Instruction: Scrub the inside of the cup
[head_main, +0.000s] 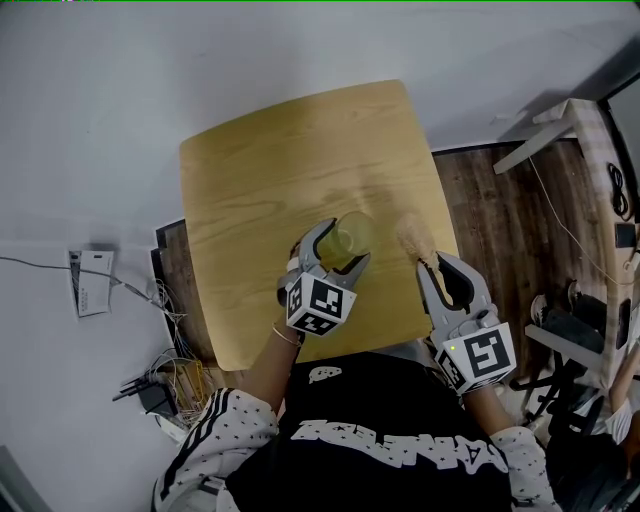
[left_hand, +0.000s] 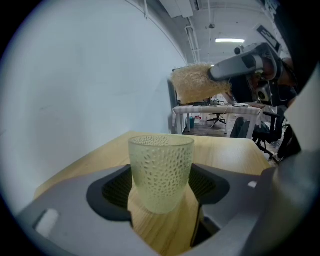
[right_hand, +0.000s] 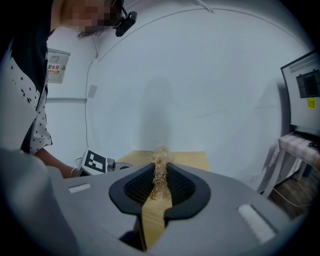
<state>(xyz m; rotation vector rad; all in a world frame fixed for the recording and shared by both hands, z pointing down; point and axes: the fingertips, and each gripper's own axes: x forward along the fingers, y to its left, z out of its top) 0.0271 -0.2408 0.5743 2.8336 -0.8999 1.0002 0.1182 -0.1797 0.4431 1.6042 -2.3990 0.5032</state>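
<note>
- One cup (head_main: 352, 238), pale yellow-green and see-through with a dimpled wall, sat between the jaws of the left gripper (head_main: 342, 245). The two pads pressed on its opposite sides.
- In the left gripper view the cup (left_hand: 161, 170) stood upright between the jaws of the left gripper (left_hand: 162, 190), mouth up. I cannot tell whether its base touched the wood.
- One scrubber (head_main: 413, 237), a tuft of straw-coloured fibre, was pinched in the right gripper (head_main: 435, 265). Its jaws were nearly together on the thin end.
- The right gripper view showed the scrubber (right_hand: 160, 170) squeezed flat between the dark pads of the right gripper (right_hand: 160, 182), its frayed tip sticking out past them.
- The scrubber was outside the cup and apart from it, on its right. From the left gripper view the scrubber (left_hand: 197, 82) hung above and beyond the rim.
- One table (head_main: 280, 170), light wood with rounded corners, lay under both grippers.
- The cup was over the near half of the table. The scrubber was near the right edge, where dark floorboards (head_main: 490, 220) began.
- A broad stretch of table top lay beyond the cup toward the far edge.
- Cables (head_main: 165, 375) lay in a tangle past the table's left edge.
</note>
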